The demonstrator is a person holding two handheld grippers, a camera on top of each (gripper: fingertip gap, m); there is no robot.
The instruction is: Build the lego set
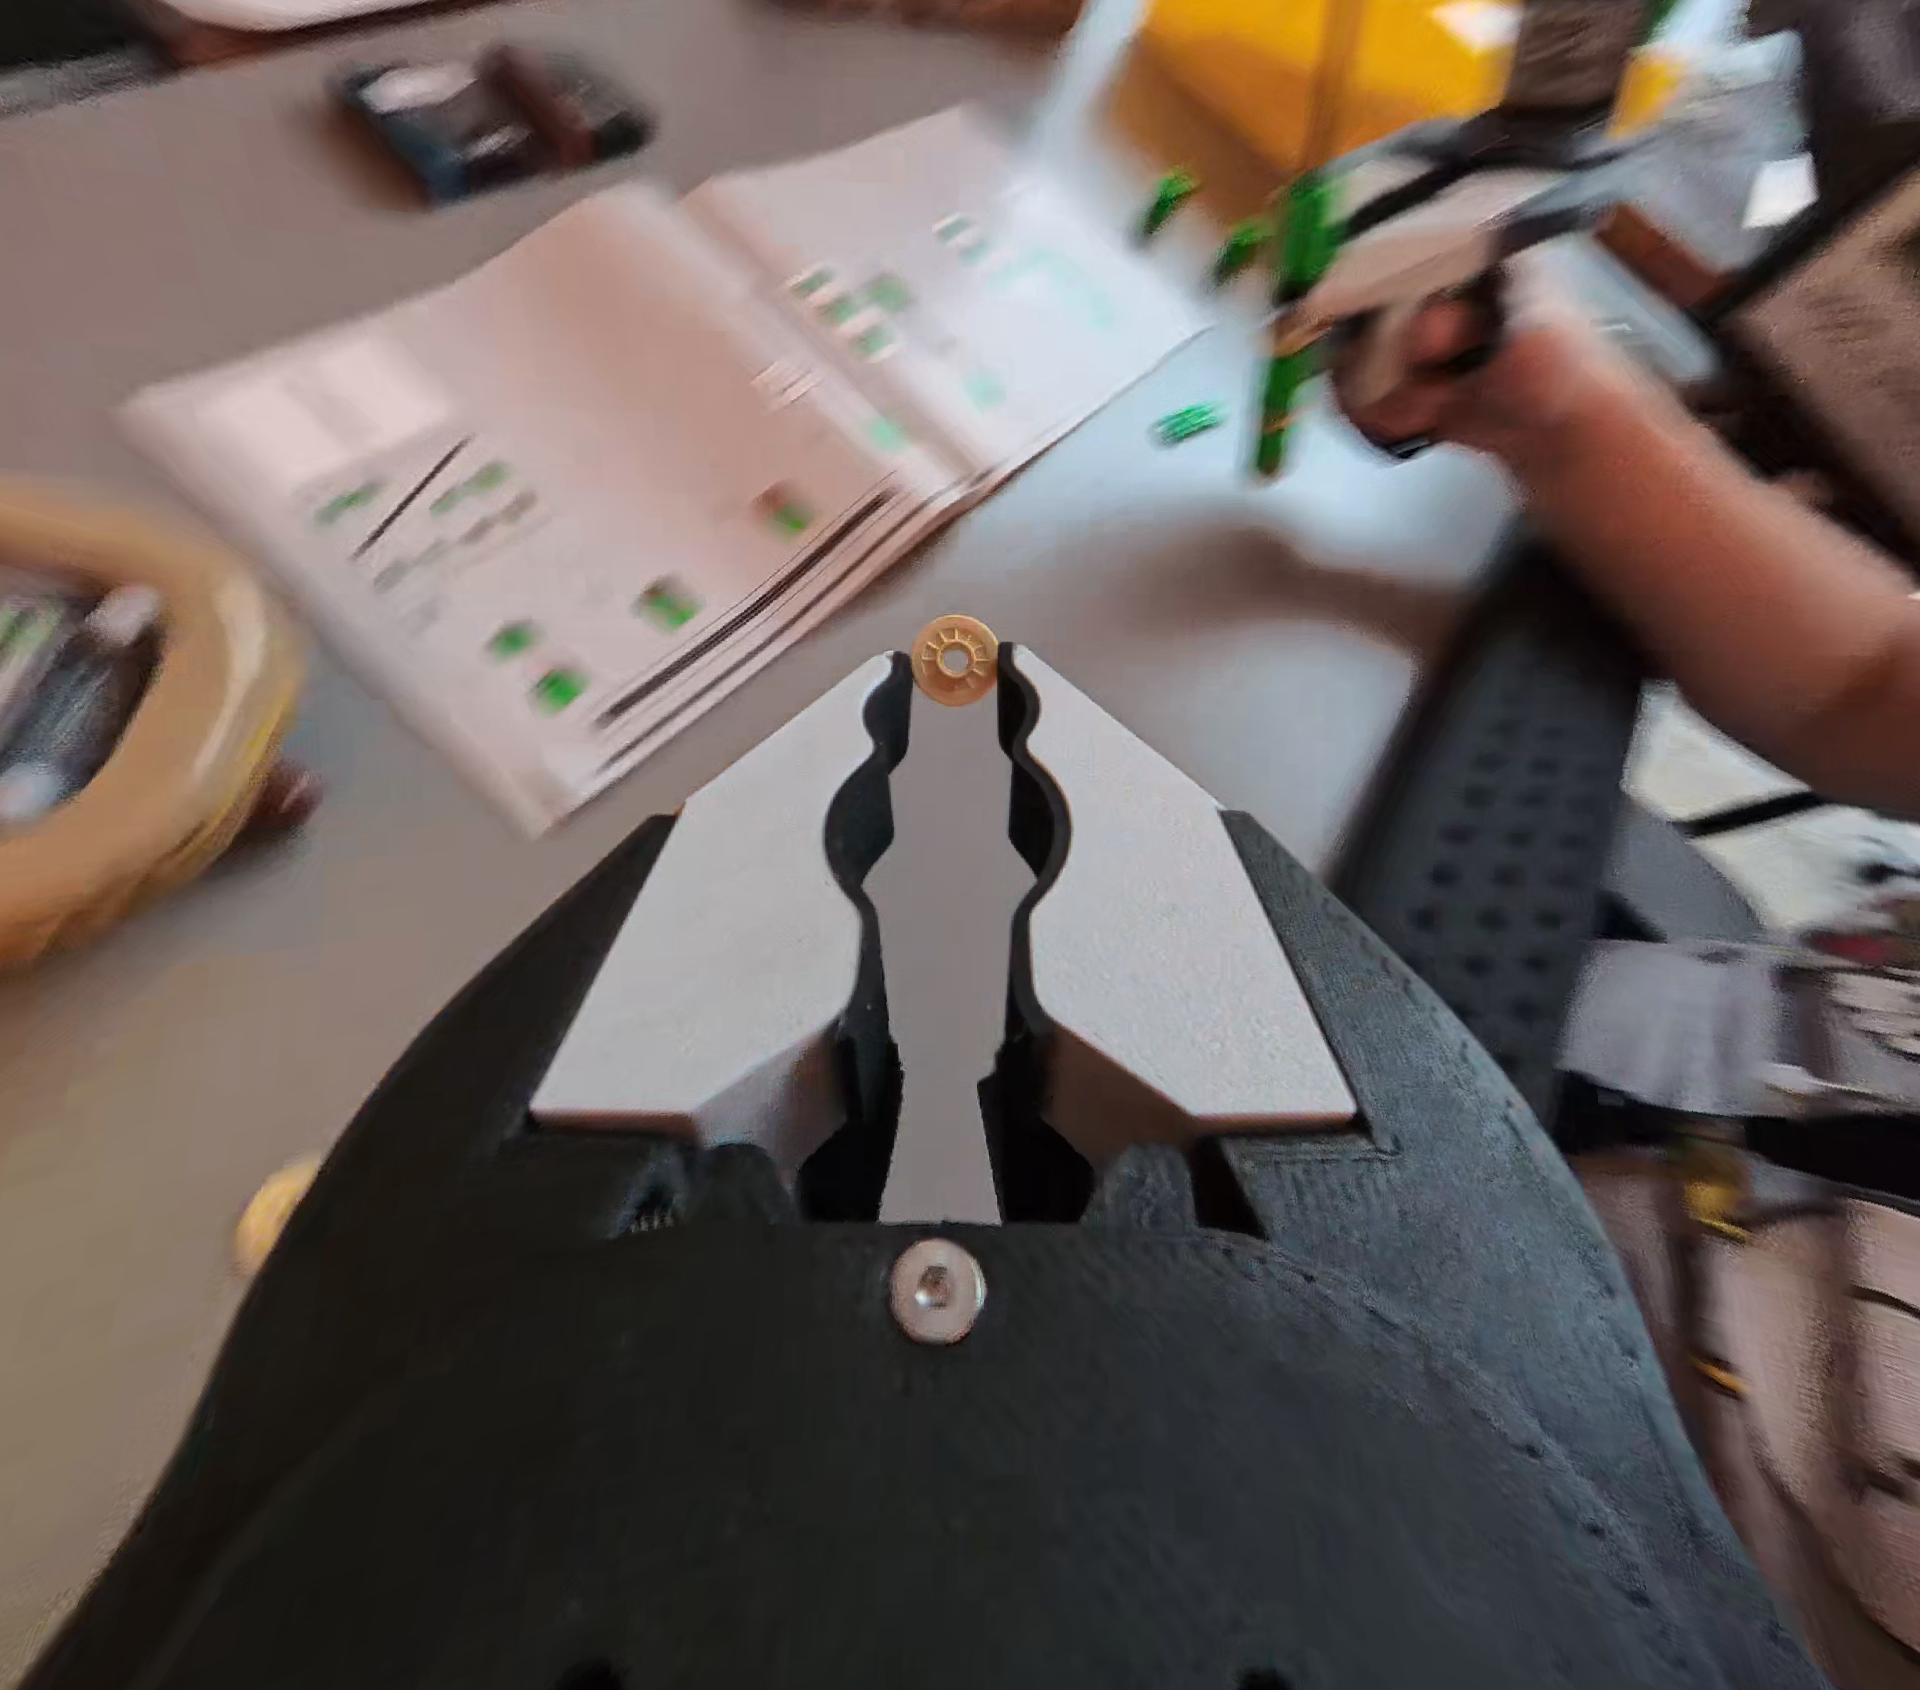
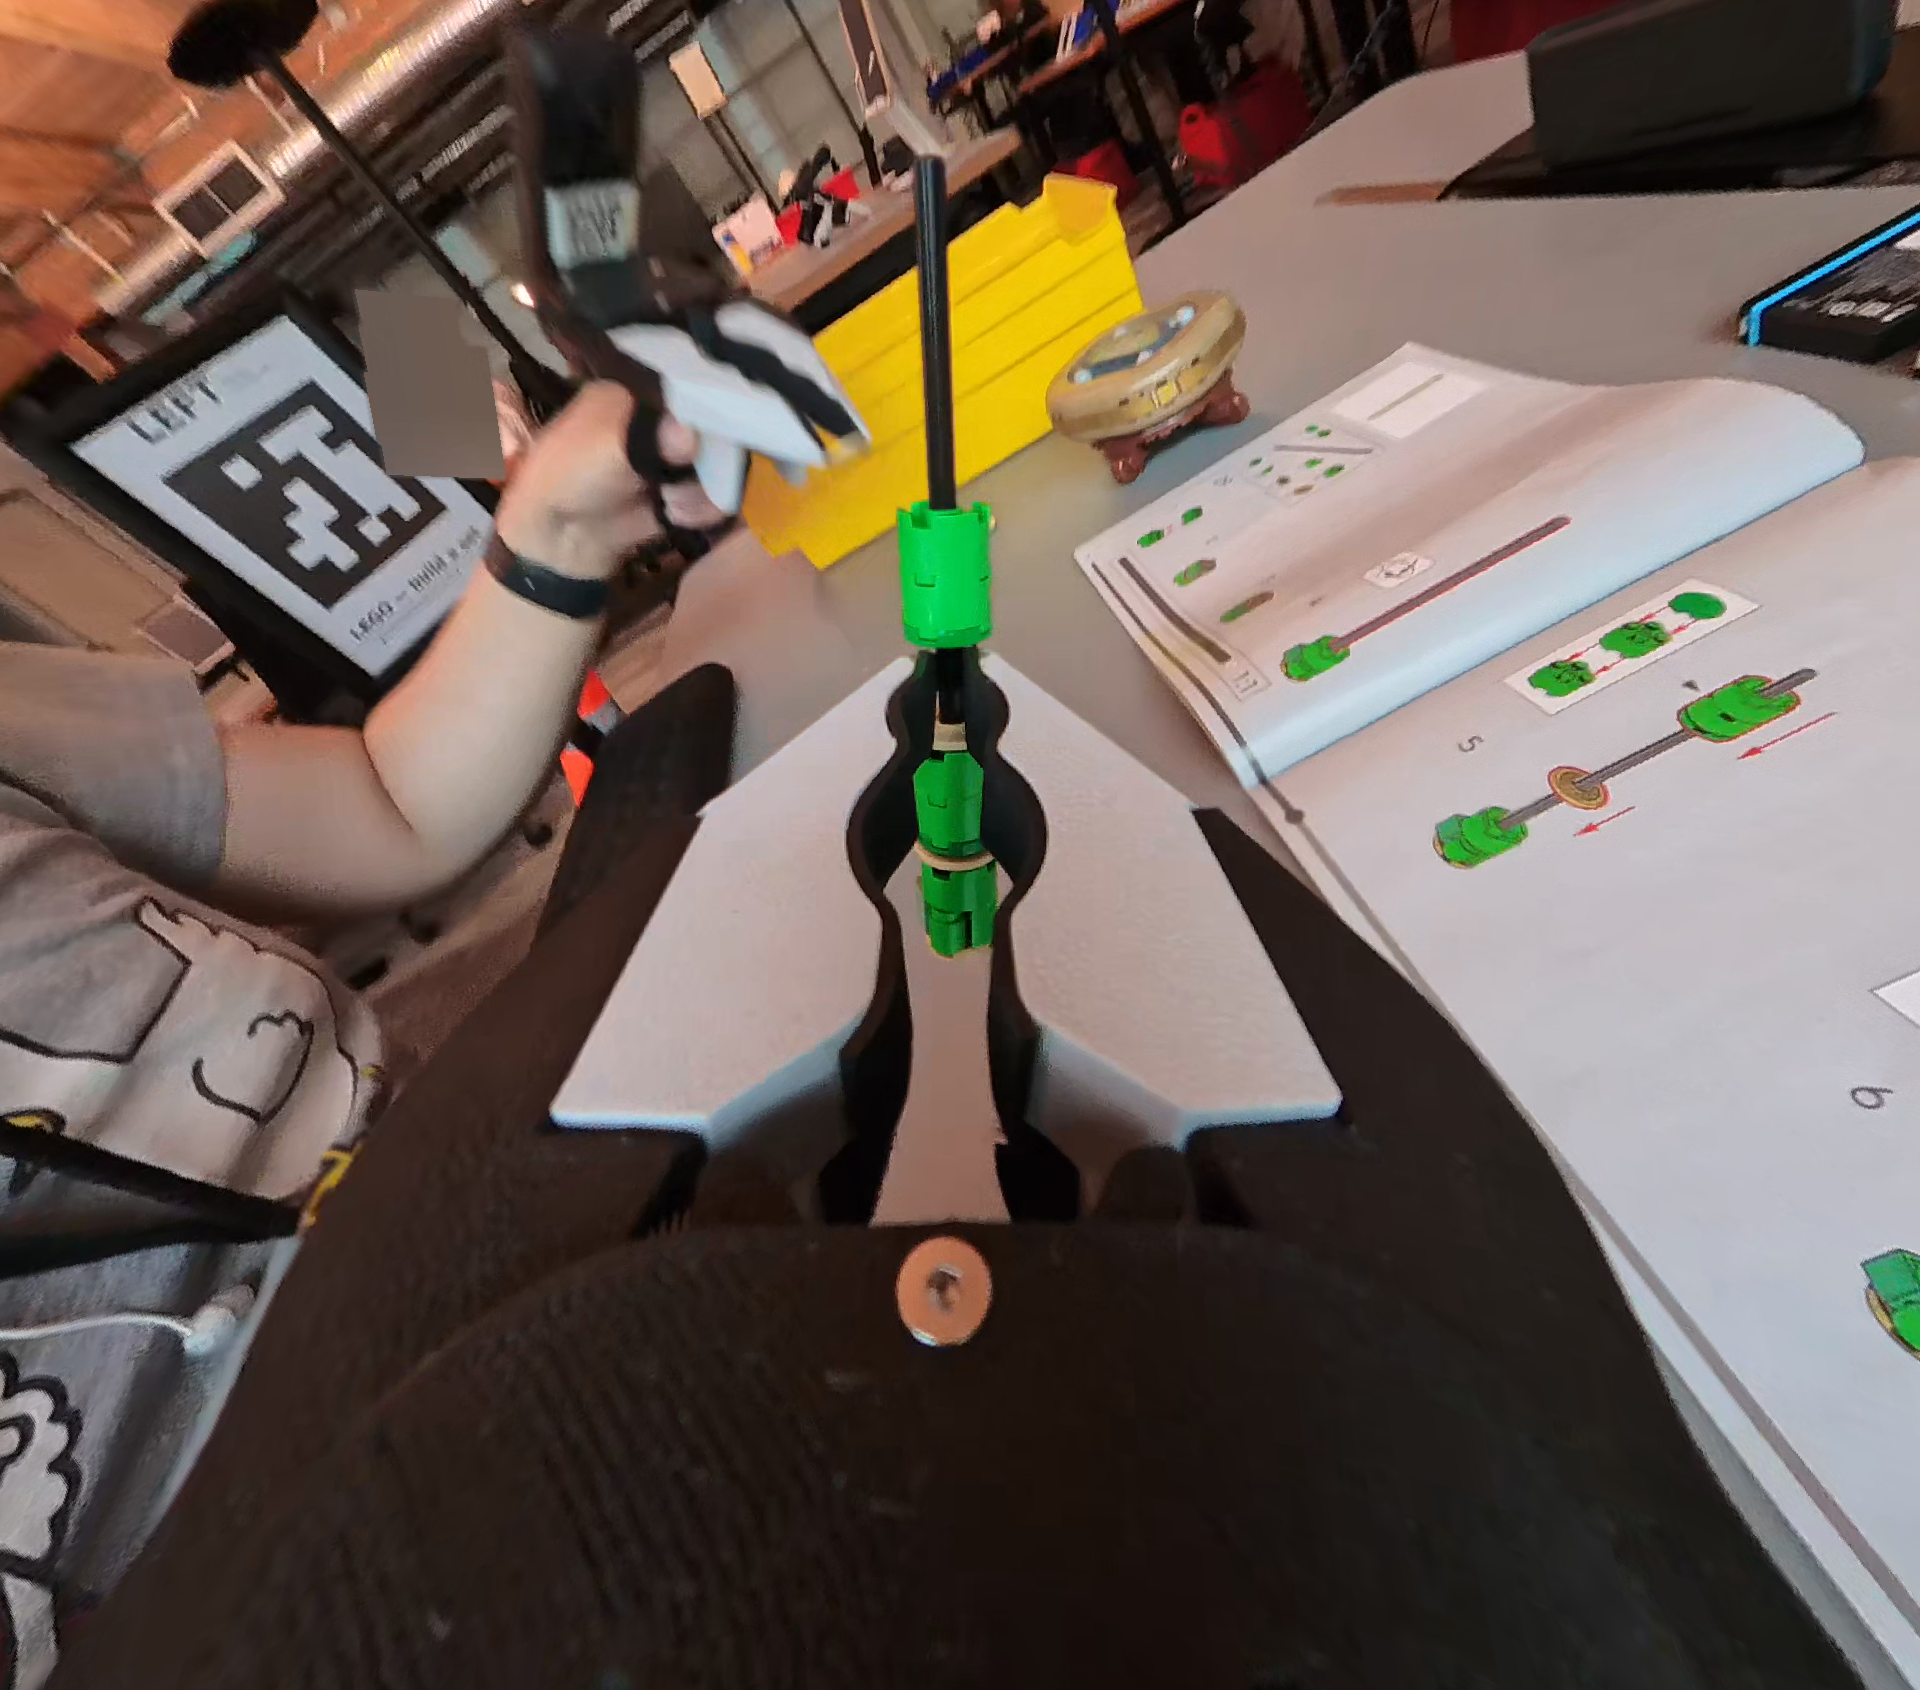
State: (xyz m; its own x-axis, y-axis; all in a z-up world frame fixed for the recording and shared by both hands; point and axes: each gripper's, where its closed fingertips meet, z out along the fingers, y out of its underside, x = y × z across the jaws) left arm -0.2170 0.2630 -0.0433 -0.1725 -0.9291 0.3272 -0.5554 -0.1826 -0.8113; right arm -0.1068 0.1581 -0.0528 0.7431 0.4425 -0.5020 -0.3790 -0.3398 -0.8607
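My left gripper point(image 1: 955, 666) is shut on a small gold round ring piece point(image 1: 954, 661), held at its fingertips above the grey table point(image 1: 208, 269). My right gripper point(image 2: 943, 672) is shut on a black axle rod point(image 2: 931, 331) that carries green cylinder pieces point(image 2: 943, 575), with more green pieces point(image 2: 951, 851) and tan rings between its fingers. The rod points up and away. In the left wrist view the right gripper point(image 1: 1288, 331) shows blurred at the upper right with the green assembly point(image 1: 1283, 393). In the right wrist view the left gripper point(image 2: 842, 435) is raised at the left, apart from the rod.
An open instruction booklet point(image 1: 644, 435) lies on the table, also in the right wrist view point(image 2: 1558, 705). A yellow bin point(image 2: 977, 362), a round gold-and-brown model point(image 2: 1148, 373) and a dark box point(image 2: 1839, 310) stand behind. A marker board point(image 2: 301, 497) stands left. A basket point(image 1: 114, 705) sits left. The grippers' ends are close to 15 cm from one another. My left gripper is the nearer one to the round gold-and-brown model point(image 2: 1148, 373): about 15 cm, against 30 cm. The left camera catches it too, in the left wrist view point(image 1: 214, 607).
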